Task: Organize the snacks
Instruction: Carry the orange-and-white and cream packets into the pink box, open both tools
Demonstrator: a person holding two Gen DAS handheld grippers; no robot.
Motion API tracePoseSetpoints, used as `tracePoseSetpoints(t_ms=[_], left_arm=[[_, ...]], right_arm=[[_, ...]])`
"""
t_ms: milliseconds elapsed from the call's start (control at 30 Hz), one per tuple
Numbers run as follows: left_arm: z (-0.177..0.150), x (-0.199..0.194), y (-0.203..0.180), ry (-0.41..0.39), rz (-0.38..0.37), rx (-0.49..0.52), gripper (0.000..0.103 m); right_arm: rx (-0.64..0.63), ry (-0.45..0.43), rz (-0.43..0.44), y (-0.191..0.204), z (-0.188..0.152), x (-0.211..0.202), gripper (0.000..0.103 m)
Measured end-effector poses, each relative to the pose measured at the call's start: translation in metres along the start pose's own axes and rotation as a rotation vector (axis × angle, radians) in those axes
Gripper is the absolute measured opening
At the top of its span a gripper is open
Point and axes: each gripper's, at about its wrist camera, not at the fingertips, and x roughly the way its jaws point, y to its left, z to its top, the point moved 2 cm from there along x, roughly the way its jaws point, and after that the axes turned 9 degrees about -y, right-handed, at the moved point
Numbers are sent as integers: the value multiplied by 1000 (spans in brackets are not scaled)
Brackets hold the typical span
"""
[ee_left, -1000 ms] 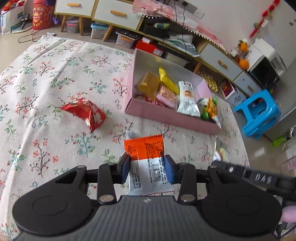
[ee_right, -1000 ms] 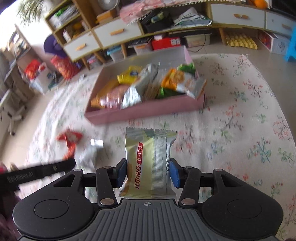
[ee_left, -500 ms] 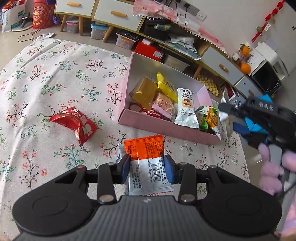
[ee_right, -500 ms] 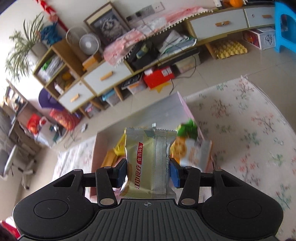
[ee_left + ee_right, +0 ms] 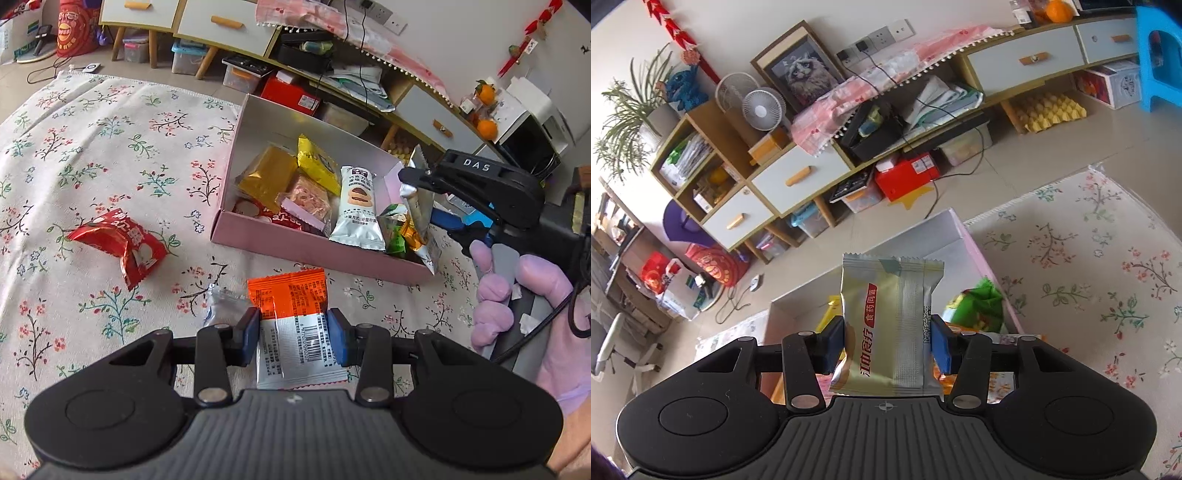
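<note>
Snack packets: my left gripper (image 5: 291, 336) pinches an orange-and-white packet (image 5: 295, 325) near the pink box (image 5: 314, 242); my right gripper (image 5: 888, 341), jaws just easing apart, pinches a gold packet (image 5: 890, 325) over it.

pink box (image 5: 317, 242) | orange-and-white packet (image 5: 295, 325) | red wrapper (image 5: 122, 242) | cloth (image 5: 74, 155) — white, floral

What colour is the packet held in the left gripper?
The packet is orange at the top and white below, with a barcode; the left wrist view shows it best.
</note>
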Motion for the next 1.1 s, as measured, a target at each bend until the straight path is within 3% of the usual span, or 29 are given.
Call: tracePoseSetpoints(t_ms=[100,133,233,567,1100], left_arm=[[0,2,0,-2,6,4,36],[1,2,-1,-2,3,4,36],[4,3,-2,-3,-10,19,36],[44,7,-13,-79,21,98,36],[102,71,-32,-159,137,265,37]], right_arm=[[17,-14,-4,-6,-1,0,52],[28,-15,-6,-7,-1,0,63],[55,-19,-3,-9,1,-5,78],[-22,20,28,-4,3,-27,85],[-93,99,19,-11,-11,-53,86]])
